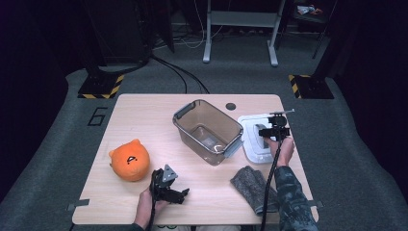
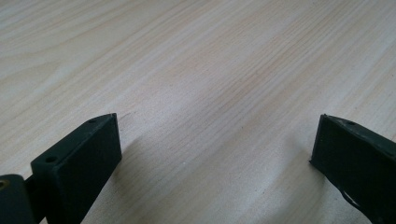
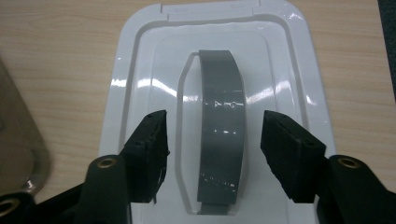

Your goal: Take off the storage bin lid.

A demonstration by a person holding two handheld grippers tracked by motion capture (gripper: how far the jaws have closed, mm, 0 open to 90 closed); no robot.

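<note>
A white box lid (image 1: pixel 255 139) (image 3: pixel 140 56) lies flat on the table's right side, with a grey handle (image 3: pixel 222 130) raised along its middle. My right gripper (image 1: pixel 274 131) (image 3: pixel 212 140) hangs over it, open, one jaw on each side of the handle and neither pad touching it. A clear grey-tinted box (image 1: pixel 208 131) stands empty at the table's centre, its corner showing at the left of the right gripper view. My left gripper (image 1: pixel 169 185) (image 2: pixel 215 140) rests low over bare wood near the front edge, jaws wide open with nothing between them.
An orange plush toy (image 1: pixel 129 160) sits at the front left, close to the left gripper. A grey cloth (image 1: pixel 252 186) lies at the front right under the right forearm. The wooden table (image 1: pixel 144 115) ends just right of the lid.
</note>
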